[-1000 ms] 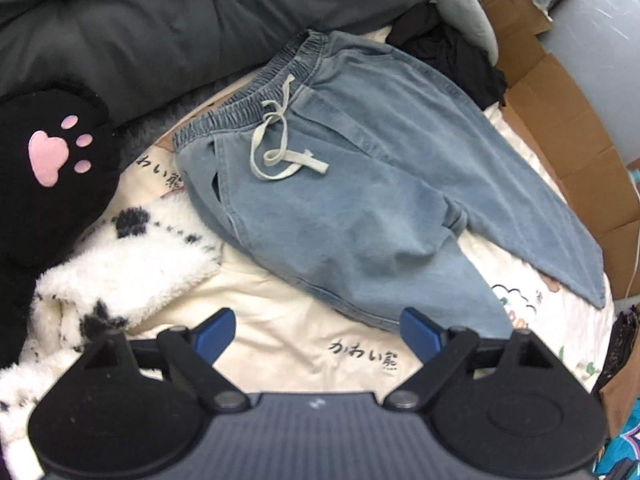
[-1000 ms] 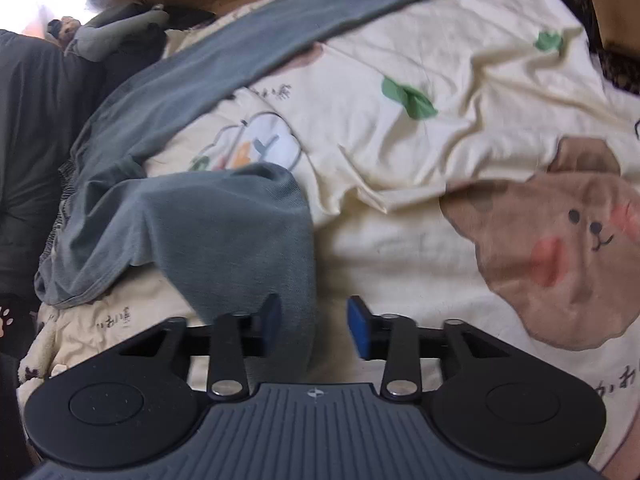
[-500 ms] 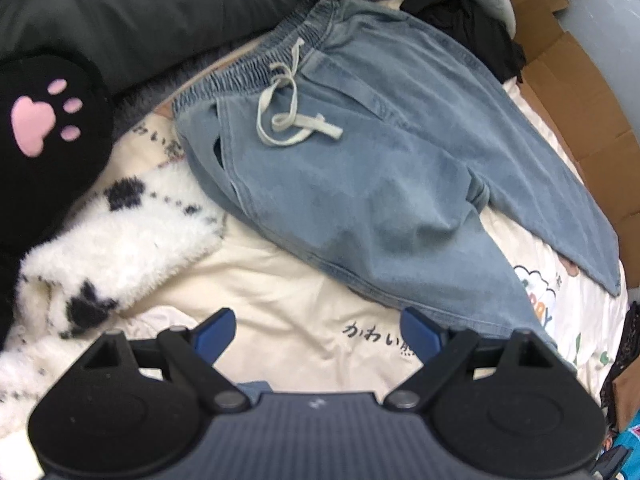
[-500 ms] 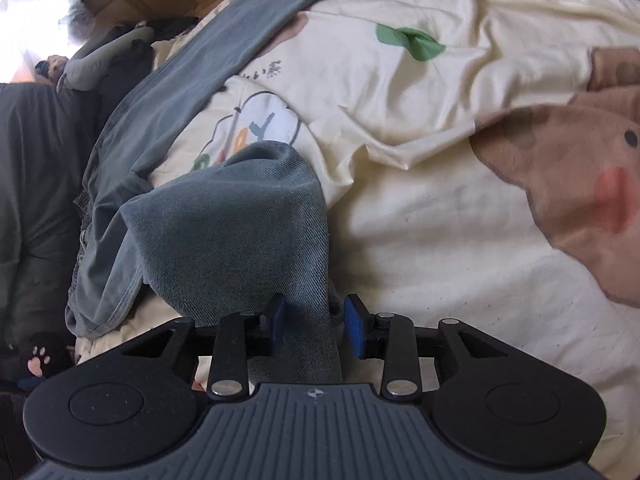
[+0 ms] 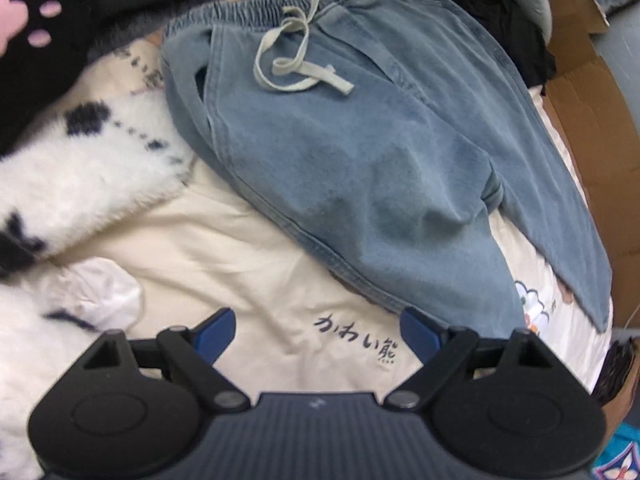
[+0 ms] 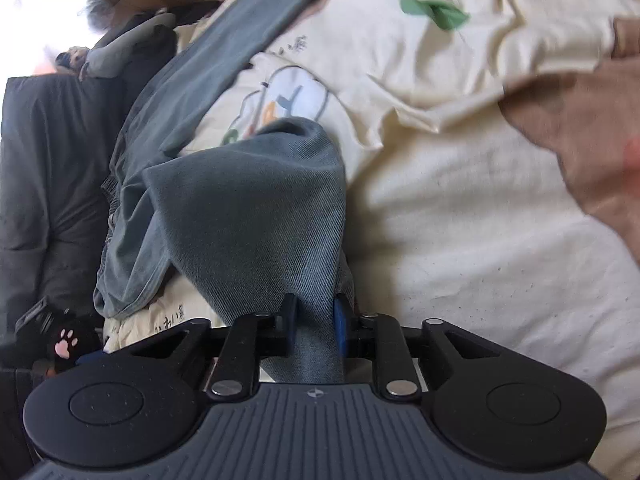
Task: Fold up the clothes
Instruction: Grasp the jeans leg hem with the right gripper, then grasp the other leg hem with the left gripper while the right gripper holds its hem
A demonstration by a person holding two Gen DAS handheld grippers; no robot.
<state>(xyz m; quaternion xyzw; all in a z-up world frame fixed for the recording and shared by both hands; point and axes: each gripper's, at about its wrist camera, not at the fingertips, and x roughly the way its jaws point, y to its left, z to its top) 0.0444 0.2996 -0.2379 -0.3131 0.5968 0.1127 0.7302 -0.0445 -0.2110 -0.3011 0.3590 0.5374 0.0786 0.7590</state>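
Cream bear-print bedsheet (image 5: 248, 240), denim trousers (image 5: 360, 152), possibly cardboard (image 5: 580, 92) beyond

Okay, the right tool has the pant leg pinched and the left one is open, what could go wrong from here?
1. The right tool grips only a narrow bunch of the jeans leg, so the denim might slip out.
2. The left tool is open above the cream sheet, pinning nothing, so the jeans may drag or fold crooked.
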